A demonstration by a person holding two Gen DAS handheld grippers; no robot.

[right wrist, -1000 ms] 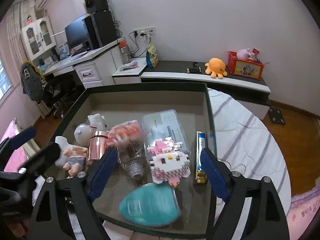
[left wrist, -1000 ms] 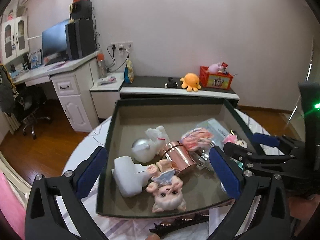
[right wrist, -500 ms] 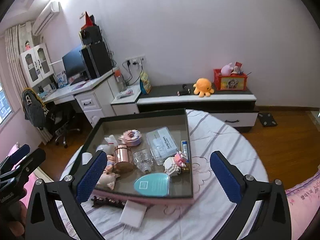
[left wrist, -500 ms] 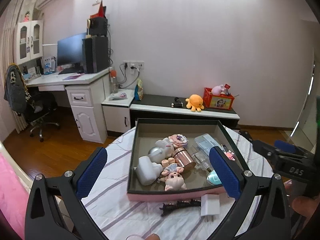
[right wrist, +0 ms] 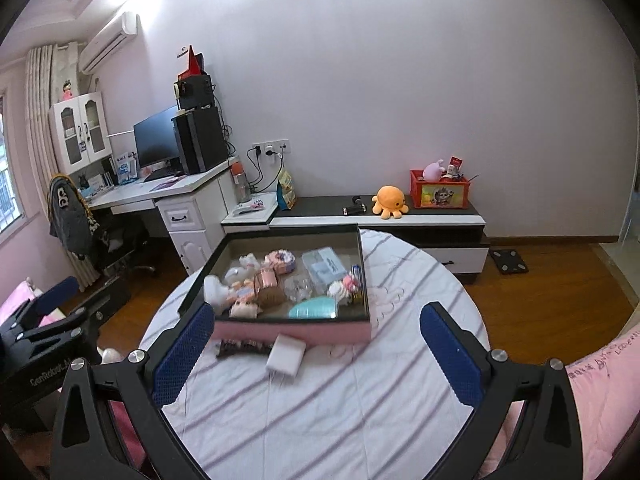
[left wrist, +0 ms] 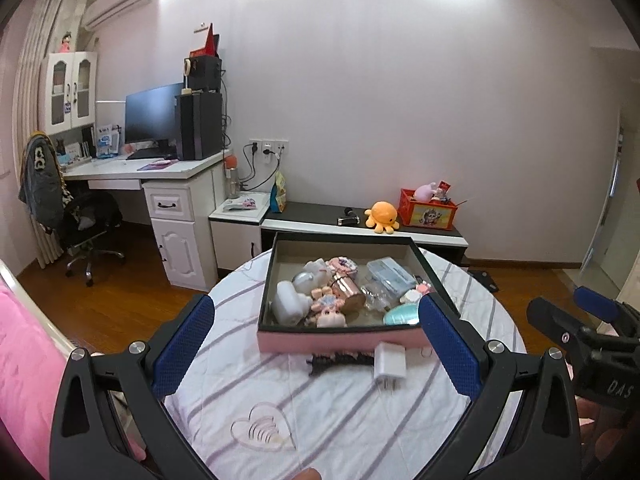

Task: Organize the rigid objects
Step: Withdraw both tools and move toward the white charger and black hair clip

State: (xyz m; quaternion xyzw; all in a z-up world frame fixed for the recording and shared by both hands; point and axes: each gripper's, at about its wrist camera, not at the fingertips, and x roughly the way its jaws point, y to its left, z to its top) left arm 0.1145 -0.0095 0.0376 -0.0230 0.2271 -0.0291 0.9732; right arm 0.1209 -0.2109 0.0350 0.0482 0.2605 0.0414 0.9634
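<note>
Above table (left wrist: 328, 408) edge | left gripper (left wrist: 316, 344), right gripper (right wrist: 312, 356) wide apart, empty | box (left wrist: 340, 338) ahead

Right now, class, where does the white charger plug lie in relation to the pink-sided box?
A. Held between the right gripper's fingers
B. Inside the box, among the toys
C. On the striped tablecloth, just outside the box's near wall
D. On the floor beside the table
C: the white charger plug rests on the striped tablecloth, in front of the near wall of the pink-sided box, beside a black hair clip.

box (left wrist: 340, 338) on table (left wrist: 320, 420); charger (left wrist: 390, 365), hair clip (left wrist: 336, 359) before box
</note>
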